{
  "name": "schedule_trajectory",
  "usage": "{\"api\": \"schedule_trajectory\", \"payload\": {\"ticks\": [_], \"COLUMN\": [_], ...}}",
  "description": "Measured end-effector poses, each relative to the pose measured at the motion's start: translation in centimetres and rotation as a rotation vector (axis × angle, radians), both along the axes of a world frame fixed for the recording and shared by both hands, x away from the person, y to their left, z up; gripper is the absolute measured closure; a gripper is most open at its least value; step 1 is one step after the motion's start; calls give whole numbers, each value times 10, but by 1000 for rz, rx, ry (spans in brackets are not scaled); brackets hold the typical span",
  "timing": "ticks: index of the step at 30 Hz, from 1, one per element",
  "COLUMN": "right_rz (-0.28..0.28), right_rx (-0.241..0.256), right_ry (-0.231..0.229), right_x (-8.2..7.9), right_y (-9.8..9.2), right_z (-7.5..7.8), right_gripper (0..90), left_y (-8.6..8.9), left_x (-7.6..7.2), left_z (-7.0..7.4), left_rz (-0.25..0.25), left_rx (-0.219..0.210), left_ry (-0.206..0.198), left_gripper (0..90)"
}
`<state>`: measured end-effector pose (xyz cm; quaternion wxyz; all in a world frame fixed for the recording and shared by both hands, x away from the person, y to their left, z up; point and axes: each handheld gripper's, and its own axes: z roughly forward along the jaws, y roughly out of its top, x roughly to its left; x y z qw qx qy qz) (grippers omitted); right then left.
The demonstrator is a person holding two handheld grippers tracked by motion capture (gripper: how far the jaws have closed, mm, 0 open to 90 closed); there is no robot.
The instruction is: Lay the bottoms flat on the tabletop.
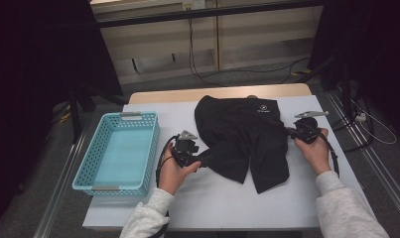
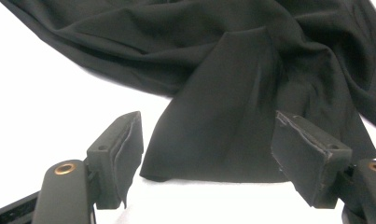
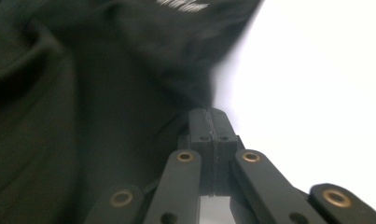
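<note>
Black garment (image 1: 244, 136) hem lies btwn spread left gripper (image 2: 209, 154) fingers; right gripper (image 3: 209, 121) fingers pinch its edge.

We see bare tabletop (image 1: 227, 198) all along the near side of the shirt (image 1: 242, 134), and a bare strip between shirt and basket (image 1: 119, 151). The basket blocks the tabletop's left edge; the shirt covers the middle.
</note>
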<state>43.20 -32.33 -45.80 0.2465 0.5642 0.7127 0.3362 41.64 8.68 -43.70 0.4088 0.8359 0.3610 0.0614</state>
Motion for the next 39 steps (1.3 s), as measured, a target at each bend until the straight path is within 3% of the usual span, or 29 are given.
{"api": "schedule_trajectory", "payload": {"ticks": [2, 3, 5, 7, 9, 11, 13, 15, 19, 23, 24, 28, 29, 32, 36, 39], "right_rz": [-33, -40, -53, -60, -46, -38, -9, 15, 34, 71, 80, 121, 130, 165, 190, 154], "right_rx": [-12, 21, 5, 51, 6, 34, 7, 35, 28, -15, -5, -4, -23, 3, 8, 9], "right_ry": [-10, -15, -36, -17, -25, -5, 9, 38, 48, 46, 48, 97, 89, 99, 97, 55], "right_x": [3, 4, 1, -1, -7, -15, -23, -32, -44, -58, -61, -69, -70, -71, -69, -67], "right_y": [-8, -12, -14, -12, -8, -4, 0, 3, 9, 15, 16, 26, 29, 34, 34, 22], "right_z": [-1, -2, 1, 3, 5, 8, 7, 5, 8, 9, 9, 1, 1, 1, 3, 9], "right_gripper": [900, 900, 879, 749, 714, 612, 598, 575, 553, 558, 562, 601, 664, 858, 897, 899], "left_y": [1, 1, 1, 0, 0, -1, -3, -3, -5, -4, -5, -5, -6, -8, -9, -8], "left_x": [0, 0, 0, -1, -1, -1, -1, -1, 0, 1, 2, 3, 2, 2, 2, 2], "left_z": [1, 2, 4, 5, 6, 6, 5, 6, 9, 10, 10, 9, 9, 9, 7, 8], "left_rz": [-3, 3, 0, -5, -7, -12, -12, -22, -21, -18, -15, -25, -19, -25, -24, -25], "left_rx": [-4, -7, -12, -10, -11, -8, -10, -3, -16, -20, -19, -9, -19, -16, -14, -14], "left_ry": [3, -3, -6, -9, -12, -10, -9, -11, -17, -25, -27, -28, -31, -29, -29, -31], "left_gripper": [257, 256, 256, 255, 255, 254, 253, 253, 252, 247, 246, 244, 244, 244, 246, 245]}}
